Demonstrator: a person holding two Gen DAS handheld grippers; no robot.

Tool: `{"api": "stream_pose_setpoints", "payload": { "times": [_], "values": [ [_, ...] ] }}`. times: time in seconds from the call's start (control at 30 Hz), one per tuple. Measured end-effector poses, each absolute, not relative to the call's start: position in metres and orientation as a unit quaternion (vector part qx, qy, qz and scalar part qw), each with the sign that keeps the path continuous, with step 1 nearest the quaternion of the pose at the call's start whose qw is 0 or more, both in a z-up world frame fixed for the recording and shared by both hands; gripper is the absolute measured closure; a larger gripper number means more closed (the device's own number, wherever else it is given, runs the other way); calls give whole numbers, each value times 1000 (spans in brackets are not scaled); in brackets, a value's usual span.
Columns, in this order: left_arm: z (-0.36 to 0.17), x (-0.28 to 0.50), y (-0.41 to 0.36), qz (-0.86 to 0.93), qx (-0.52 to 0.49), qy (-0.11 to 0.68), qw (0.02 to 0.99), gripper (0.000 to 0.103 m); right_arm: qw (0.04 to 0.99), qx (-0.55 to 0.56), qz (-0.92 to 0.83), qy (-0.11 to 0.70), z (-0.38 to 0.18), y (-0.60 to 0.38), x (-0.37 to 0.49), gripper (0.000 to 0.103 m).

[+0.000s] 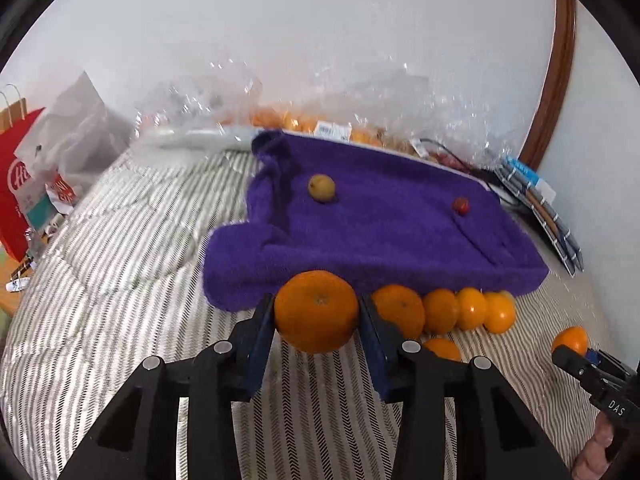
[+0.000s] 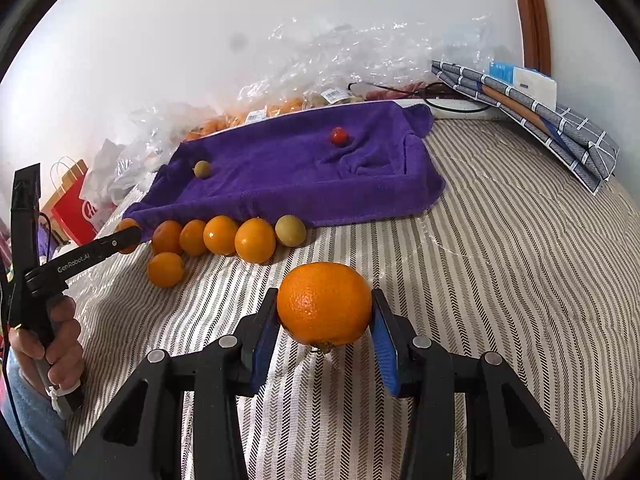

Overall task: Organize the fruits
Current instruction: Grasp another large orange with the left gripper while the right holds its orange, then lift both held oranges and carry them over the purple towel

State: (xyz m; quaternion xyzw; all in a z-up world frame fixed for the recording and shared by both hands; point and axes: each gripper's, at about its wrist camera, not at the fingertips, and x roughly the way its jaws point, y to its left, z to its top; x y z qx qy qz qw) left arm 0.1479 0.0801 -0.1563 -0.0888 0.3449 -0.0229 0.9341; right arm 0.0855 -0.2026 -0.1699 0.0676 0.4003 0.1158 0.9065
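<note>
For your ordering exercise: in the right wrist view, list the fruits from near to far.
Held orange → lone orange → row of fruit along the towel's edge → yellow-green fruit → red fruit.

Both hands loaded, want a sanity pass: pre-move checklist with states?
1. Left gripper pads pressed on its orange: ok.
2. Right gripper clamped on its orange: ok.
3. Row of oranges lined along the purple towel edge: ok.
4. One orange out of the row: not ok.
5. Open striped bedding right of the row: ok.
6. Grip firmness: cannot tell.
</note>
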Motion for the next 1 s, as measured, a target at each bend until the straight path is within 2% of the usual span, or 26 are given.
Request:
{"api": "stream_pose_setpoints", "payload": {
  "times": [1.0],
  "values": [
    [-143, 131, 85, -41, -119, 304, 944, 64, 910, 84, 106, 391, -167, -211, 84, 59]
  ]
}}
